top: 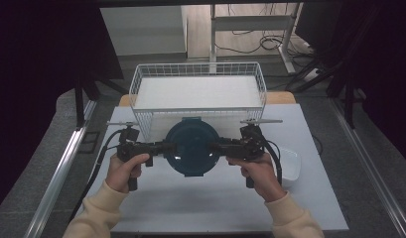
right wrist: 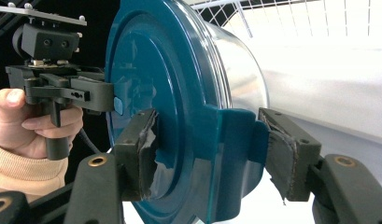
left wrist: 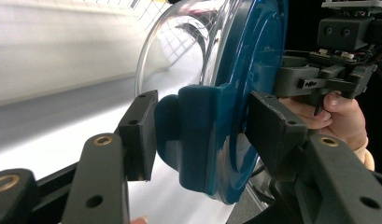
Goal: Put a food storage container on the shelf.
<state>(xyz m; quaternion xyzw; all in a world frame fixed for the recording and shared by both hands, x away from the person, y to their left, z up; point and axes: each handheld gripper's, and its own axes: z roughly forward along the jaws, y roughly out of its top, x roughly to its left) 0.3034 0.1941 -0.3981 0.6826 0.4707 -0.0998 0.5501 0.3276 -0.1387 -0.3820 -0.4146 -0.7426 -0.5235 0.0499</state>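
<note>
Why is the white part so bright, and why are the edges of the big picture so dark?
High view: the corners fall to near black while the table is lit. Left gripper view: the white surface behind the blue-lidded container is overexposed and blurry. Right gripper view: glare washes out the wire basket, and the lid carries shiny reflections.

One round container with a teal lid sits between two claws, left and right; one wire basket beyond them; one white object right of the right claw.
</note>
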